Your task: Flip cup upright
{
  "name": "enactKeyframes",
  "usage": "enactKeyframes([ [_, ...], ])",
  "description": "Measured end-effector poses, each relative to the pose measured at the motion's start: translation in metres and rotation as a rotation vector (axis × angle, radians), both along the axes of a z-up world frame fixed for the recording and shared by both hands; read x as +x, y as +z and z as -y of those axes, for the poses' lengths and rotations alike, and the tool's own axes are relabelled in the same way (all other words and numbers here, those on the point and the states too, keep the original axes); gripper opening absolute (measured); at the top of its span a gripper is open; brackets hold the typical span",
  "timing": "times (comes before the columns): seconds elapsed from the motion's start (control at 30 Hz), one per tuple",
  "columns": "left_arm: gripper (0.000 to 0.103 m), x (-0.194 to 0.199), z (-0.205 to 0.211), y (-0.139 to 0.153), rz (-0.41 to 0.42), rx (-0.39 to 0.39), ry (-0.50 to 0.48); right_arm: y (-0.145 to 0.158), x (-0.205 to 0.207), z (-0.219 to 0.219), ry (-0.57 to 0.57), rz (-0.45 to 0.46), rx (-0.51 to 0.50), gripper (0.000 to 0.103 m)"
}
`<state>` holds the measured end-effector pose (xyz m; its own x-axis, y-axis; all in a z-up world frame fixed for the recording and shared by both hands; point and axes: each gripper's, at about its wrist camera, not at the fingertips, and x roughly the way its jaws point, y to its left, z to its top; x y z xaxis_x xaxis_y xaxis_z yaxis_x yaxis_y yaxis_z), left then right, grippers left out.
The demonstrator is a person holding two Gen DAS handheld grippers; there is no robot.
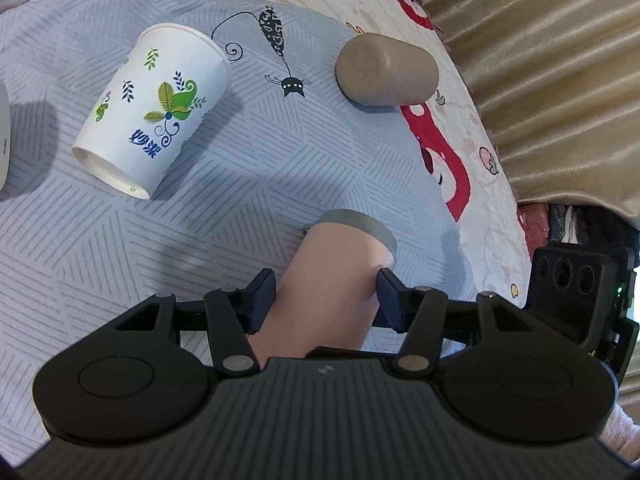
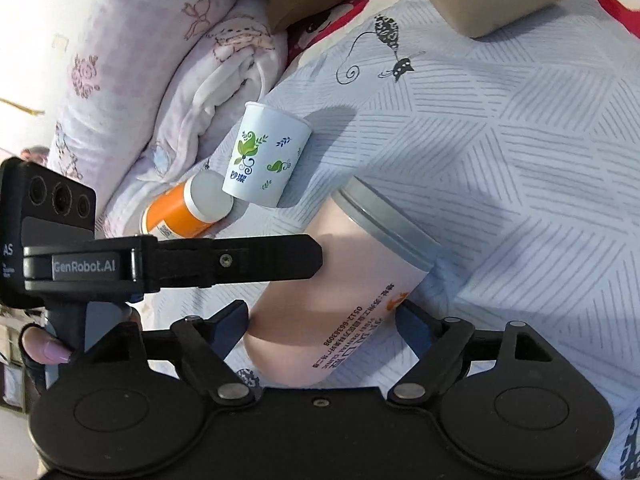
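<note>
Both your left gripper (image 1: 326, 294) and right gripper (image 2: 324, 326) clamped the pink cup (image 2: 340, 292), tilted, not yet upright.

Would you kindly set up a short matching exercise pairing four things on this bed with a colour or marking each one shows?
Things:
1. pink cup
2. paper cup
3. bottle
4. tan cup

Descriptions:
A. orange body, white cap
B. plain, no print, lying on its side
C. green leaves and blue print
D. grey rim band, between both sets of jaws

Pairs: 1-D, 2-C, 3-A, 4-B
</note>
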<state>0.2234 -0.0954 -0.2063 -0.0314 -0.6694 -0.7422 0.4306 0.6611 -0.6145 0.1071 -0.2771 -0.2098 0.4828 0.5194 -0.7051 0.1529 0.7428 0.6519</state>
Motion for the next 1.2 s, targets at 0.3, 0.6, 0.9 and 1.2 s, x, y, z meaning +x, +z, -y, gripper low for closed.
enactKeyframes([
  [0.3, 0.056, -0.003, -0.004, -0.003, -0.01, -0.001, 0.008, 0.006, 0.011, -0.016, 0.091, 0.015, -0.122, 0.088],
  [0.6, 0.057, -0.021, -0.003, 0.012, 0.082, 0.0, -0.028, 0.017, -0.002, -0.026, 0.206, 0.117, -0.221, 0.086],
  [0.9, 0.058, -0.053, -0.003, 0.028, 0.291, -0.001, -0.06, 0.025, -0.024, -0.039, 0.313, 0.324, -0.405, 0.086],
  [1.2, 0.058, -0.075, 0.006, 0.043, 0.468, 0.01, -0.082, 0.03, -0.042, -0.059, 0.432, 0.548, -0.73, 0.084],
])
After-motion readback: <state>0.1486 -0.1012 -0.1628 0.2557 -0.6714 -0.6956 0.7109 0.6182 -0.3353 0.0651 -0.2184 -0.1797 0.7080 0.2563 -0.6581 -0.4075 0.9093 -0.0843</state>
